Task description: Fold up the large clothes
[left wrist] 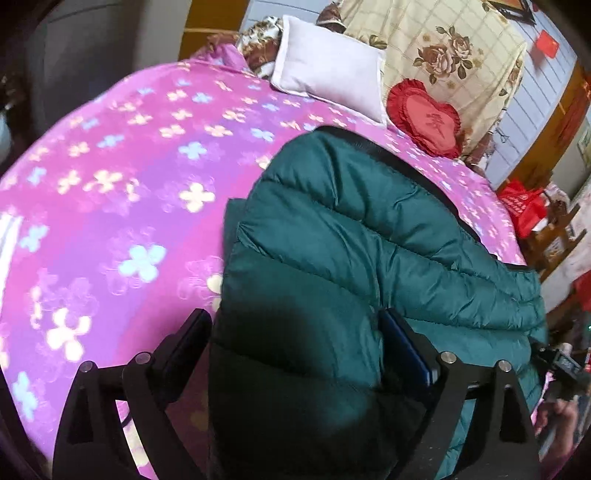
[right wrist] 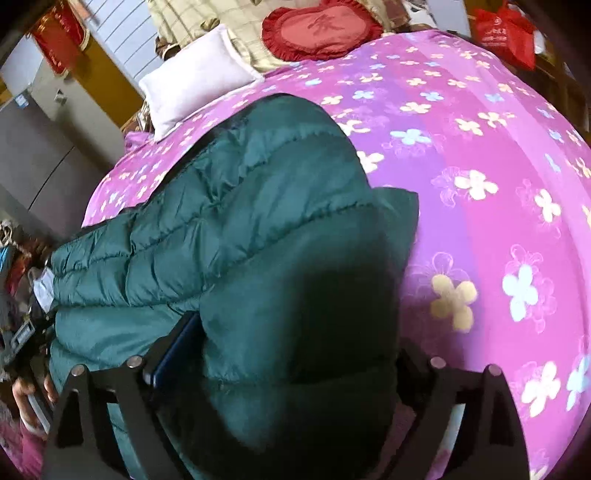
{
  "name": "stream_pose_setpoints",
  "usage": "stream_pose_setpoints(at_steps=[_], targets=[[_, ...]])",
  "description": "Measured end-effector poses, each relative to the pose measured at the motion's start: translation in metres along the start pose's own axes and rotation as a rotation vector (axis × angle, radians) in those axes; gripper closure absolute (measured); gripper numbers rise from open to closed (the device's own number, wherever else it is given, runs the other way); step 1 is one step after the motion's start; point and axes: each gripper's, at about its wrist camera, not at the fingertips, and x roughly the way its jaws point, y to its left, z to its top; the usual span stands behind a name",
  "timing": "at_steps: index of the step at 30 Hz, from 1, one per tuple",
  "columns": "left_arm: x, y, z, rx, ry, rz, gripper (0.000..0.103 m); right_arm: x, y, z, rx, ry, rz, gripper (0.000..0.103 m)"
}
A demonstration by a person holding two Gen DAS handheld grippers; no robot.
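Coat: a big puffy green coat (left wrist: 369,236) lies on the bed, on the pink flower blanket (left wrist: 110,177), near the edge by me.
My left tongs (left wrist: 295,354): the two fingers sit wide, with a fat roll of coat squeezed between them. I am holding it.
My right tongs (right wrist: 295,354): same thing, gripping the coat's other side.
Why: I think I hold both sides so the thick coat folds over evenly and does not slip.
Behind: a white pillow (left wrist: 328,66) and a red heart cushion (left wrist: 424,118) are well apart from the coat.
Writing: the heart has one stitched sign, and the red bag (right wrist: 506,33) has print. I cannot read either.
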Motion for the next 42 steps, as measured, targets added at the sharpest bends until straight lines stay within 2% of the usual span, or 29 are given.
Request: stream_pose_setpoints(at_steps=[2, 5, 10, 13, 20, 25, 28, 33, 36, 42], targets=[[-0.011, 0.000, 0.000, -0.007, -0.010, 0.016, 0.030, -0.010, 0.005, 0.001, -0.020, -0.015, -0.037, 0.009], [-0.033, -0.003, -0.001, 0.007, -0.069, 0.064, 0.030, -0.040, 0.019, -0.002, -0.074, -0.084, -0.115, 0.009], [-0.057, -0.026, -0.013, 0.073, -0.152, 0.139, 0.030, -0.090, 0.043, -0.007, -0.103, -0.192, -0.076, 0.009], [-0.060, -0.043, -0.023, 0.106, -0.169, 0.161, 0.030, -0.100, 0.057, -0.013, -0.106, -0.245, -0.061, 0.008], [-0.063, -0.080, -0.045, 0.187, -0.216, 0.194, 0.031, -0.083, 0.103, -0.045, -0.171, -0.274, -0.073, 0.008], [-0.063, -0.093, -0.054, 0.222, -0.229, 0.222, 0.031, -0.072, 0.131, -0.062, -0.232, -0.275, -0.076, 0.008], [-0.062, -0.097, -0.058, 0.226, -0.225, 0.205, 0.031, -0.069, 0.141, -0.067, -0.257, -0.279, -0.084, 0.008], [-0.061, -0.102, -0.063, 0.225, -0.232, 0.207, 0.031, -0.066, 0.143, -0.072, -0.250, -0.292, -0.101, 0.006], [-0.058, -0.105, -0.066, 0.225, -0.236, 0.243, 0.031, -0.061, 0.144, -0.075, -0.250, -0.278, -0.110, 0.006], [-0.057, -0.105, -0.068, 0.213, -0.236, 0.234, 0.031, -0.061, 0.144, -0.077, -0.240, -0.286, -0.121, 0.005]])
